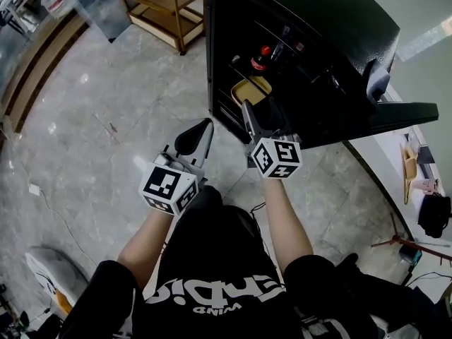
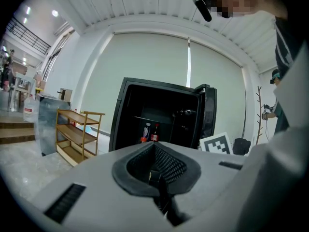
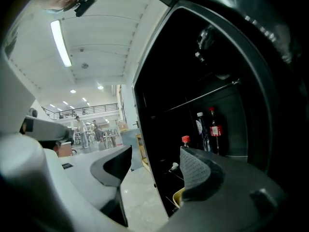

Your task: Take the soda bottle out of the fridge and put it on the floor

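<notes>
The black fridge (image 1: 233, 20) stands with its door (image 1: 395, 111) swung open. On a shelf inside stands a dark soda bottle (image 3: 215, 129) with a red label and red cap, next to a clear bottle (image 3: 200, 124); the left gripper view shows the soda bottle (image 2: 155, 132) from farther off. In the head view a red-capped bottle (image 1: 262, 56) shows in the fridge. My right gripper (image 3: 157, 151) is open and empty at the fridge's mouth, short of the bottles. My left gripper (image 1: 201, 129) is shut and empty, left of the right gripper (image 1: 258, 119) over the floor.
A yellow bowl (image 1: 251, 89) sits low in the fridge, with another red cap (image 3: 185, 140) just behind my right finger. A wooden shelf rack (image 1: 159, 6) stands to the fridge's left. Grey marble floor (image 1: 106, 119) spreads in front.
</notes>
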The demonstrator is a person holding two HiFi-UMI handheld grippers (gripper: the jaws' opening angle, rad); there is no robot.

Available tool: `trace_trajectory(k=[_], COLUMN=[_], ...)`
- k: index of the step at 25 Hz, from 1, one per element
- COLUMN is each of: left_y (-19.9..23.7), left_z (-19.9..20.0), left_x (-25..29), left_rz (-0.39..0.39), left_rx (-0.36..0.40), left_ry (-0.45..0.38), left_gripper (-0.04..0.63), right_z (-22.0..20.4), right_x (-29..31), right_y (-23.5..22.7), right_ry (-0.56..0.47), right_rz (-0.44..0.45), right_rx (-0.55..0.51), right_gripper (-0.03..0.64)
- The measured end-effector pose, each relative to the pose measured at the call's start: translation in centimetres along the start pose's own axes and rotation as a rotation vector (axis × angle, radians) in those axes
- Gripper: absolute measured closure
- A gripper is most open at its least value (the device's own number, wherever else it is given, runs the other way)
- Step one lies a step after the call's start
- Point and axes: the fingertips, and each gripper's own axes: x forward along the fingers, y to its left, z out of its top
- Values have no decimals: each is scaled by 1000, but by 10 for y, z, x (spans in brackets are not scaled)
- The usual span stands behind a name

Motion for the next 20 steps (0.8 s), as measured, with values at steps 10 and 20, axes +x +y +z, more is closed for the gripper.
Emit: trace_trajectory(k=[10,20], left_y=[26,47], left_z=[-24,-60], left_x=[7,17], left_rz=[-15,-36], left_rx=[-15,-34], left_ry=[39,90], left_gripper=[589,589], right_z=[-31,-66], right_x=[89,154], right_y=[-66,-121], right_ry=[36,98], right_rz=[-156,-204], right_rx=[-29,-59], right_gripper=[304,304])
